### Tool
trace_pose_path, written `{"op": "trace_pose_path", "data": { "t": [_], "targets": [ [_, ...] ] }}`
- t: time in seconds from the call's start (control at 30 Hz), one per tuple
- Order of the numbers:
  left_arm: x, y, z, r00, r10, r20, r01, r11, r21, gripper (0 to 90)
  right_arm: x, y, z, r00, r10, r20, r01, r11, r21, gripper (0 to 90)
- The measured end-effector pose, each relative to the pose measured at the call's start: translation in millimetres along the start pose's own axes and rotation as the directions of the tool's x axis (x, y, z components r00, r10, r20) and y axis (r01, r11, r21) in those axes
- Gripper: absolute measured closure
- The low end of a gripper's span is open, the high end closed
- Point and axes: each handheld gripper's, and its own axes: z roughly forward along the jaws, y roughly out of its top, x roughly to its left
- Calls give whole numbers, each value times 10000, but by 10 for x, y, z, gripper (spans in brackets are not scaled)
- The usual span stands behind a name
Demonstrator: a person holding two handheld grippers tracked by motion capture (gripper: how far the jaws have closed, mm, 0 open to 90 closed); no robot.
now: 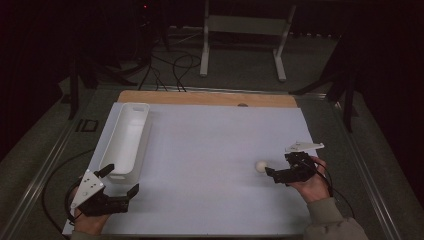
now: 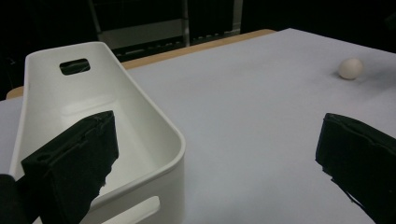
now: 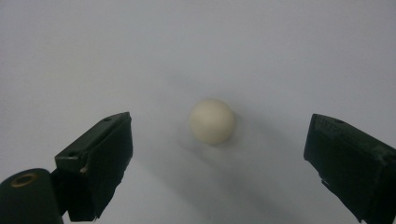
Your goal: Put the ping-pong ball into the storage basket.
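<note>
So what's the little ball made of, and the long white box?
The ball looks like matte plastic or foam: an even cream surface with no shine, though I can't tell for sure. The box looks like smooth moulded plastic, since it has rounded corners, a soft sheen inside and cut-out handle slots.

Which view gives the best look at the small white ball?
The right gripper view: the ball sits large and centred between the open jaws, untouched, on the white table cover. The high view shows it small, just ahead of the right gripper. The left gripper view shows it far off at upper right.
</note>
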Motion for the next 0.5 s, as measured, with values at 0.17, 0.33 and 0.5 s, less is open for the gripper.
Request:
{"op": "trace_pose_path", "data": {
  "t": [0.17, 0.33, 0.5],
  "targets": [
    [1, -1, 0, 10000, -13, -8, 13, 10000, 12, 0, -20, 7, 28, 10000, -64, -76, 65, 9998, 165, 77],
    [3, -5, 6, 10000, -22, -29, 22, 10000, 70, 0, -27, 11, 54, 9999, -61, -114, 65, 9995, 313, 77],
    [10, -8, 6, 10000, -31, -58, 32, 10000, 84, 0, -34, 18, 82, 9999, -93, -130, 97, 9992, 379, 77]
  ]
}}
